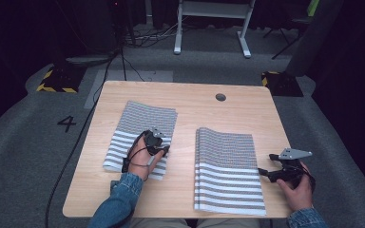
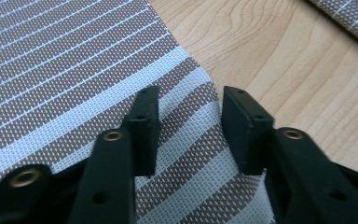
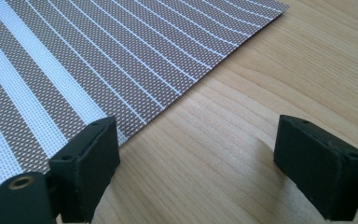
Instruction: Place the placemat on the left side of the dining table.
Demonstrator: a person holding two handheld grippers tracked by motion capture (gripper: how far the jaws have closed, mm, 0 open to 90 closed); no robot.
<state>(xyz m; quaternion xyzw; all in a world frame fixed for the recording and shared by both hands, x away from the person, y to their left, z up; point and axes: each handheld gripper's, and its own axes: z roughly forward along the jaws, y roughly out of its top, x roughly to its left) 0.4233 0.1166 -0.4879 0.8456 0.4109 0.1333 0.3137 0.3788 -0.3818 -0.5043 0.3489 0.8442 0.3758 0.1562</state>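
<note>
The left gripper (image 1: 156,142) was down on the left stack of brown-and-white striped woven placemats (image 1: 140,137), working at its right edge. In the left gripper view its black jaws stood partly apart over a raised fold of the top mat (image 2: 74,84); the mat's edge buckled upward between the pads (image 2: 142,126), but whether they pinched it could not be told. That stack lay on the left half of the light wooden table (image 1: 190,104). The right stack of striped woven placemats (image 1: 226,166) sat beside it, nearer the person. The right gripper (image 1: 280,164) rested at that stack's right edge, jaws wide apart with bare wood between them, one finger (image 3: 91,163) just over the mat's border (image 3: 135,126).
</note>
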